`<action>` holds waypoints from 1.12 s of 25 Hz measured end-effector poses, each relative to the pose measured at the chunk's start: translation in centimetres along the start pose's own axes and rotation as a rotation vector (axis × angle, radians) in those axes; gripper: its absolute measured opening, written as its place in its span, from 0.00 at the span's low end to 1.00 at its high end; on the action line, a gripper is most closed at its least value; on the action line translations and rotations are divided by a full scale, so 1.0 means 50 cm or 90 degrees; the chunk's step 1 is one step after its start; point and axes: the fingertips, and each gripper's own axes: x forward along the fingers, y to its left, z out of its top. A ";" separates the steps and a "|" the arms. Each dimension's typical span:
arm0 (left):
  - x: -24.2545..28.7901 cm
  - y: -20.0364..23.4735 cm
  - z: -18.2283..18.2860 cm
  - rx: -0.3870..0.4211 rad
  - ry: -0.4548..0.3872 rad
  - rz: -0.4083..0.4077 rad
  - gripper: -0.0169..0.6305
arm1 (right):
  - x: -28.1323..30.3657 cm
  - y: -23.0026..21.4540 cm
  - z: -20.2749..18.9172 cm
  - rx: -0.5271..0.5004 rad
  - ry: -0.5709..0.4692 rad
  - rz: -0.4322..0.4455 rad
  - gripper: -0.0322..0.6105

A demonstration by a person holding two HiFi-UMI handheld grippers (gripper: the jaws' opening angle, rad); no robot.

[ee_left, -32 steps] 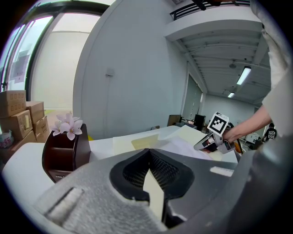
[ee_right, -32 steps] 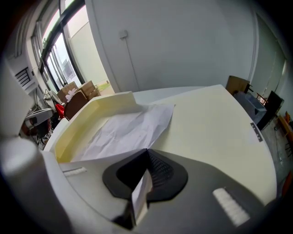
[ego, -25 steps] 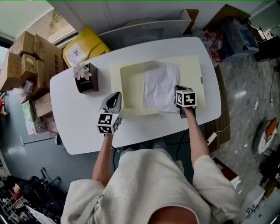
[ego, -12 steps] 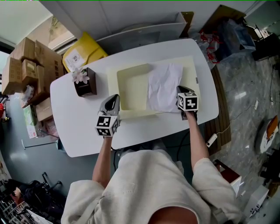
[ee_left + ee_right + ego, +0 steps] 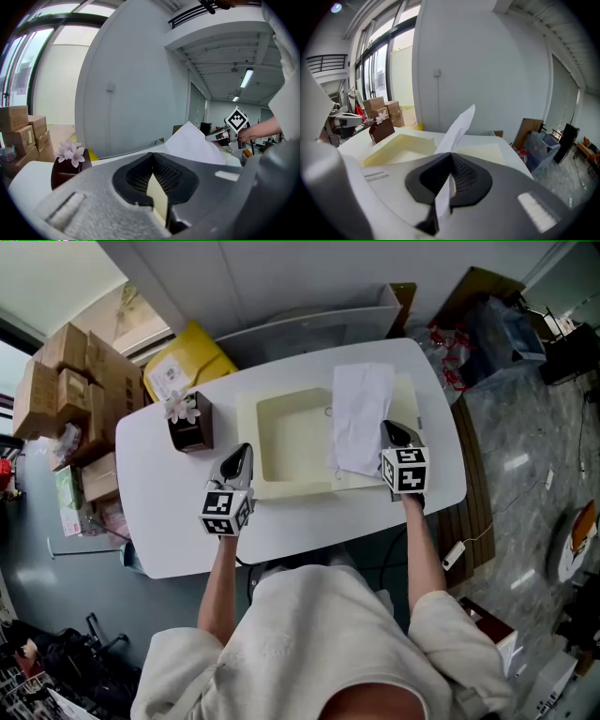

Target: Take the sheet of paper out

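Note:
A white sheet of paper [image 5: 361, 413] hangs raised over the right part of an open cream box [image 5: 258, 442] on the white table [image 5: 169, 521]. My right gripper [image 5: 386, 430] is shut on the sheet's near edge. In the right gripper view the paper [image 5: 459, 126] runs up from between the jaws of the right gripper [image 5: 451, 159], with the box [image 5: 393, 147] below to the left. My left gripper [image 5: 242, 454] is shut on the box's near left wall [image 5: 157, 197]. The left gripper view also shows the lifted paper [image 5: 194, 145] to the right.
A dark pot with a pale flower [image 5: 187, 423] stands on the table left of the box. Cardboard boxes [image 5: 61, 381] and a yellow package [image 5: 187, 357] lie beyond the table's far left. Clutter [image 5: 497, 315] sits on the floor at the right.
My right gripper has risen with the sheet, which has come up out of the box and now stands more upright. The left gripper stays on the box's corner.

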 end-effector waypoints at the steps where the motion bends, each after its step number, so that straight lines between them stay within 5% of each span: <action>1: -0.004 0.003 0.009 -0.001 -0.003 0.002 0.03 | -0.006 0.003 0.014 -0.005 -0.012 -0.001 0.05; 17: -0.076 0.060 0.209 0.051 -0.113 0.044 0.03 | -0.114 0.132 0.276 -0.068 -0.233 0.045 0.05; 28: -0.117 0.076 0.320 0.080 -0.173 0.061 0.03 | -0.157 0.214 0.386 -0.096 -0.316 0.081 0.05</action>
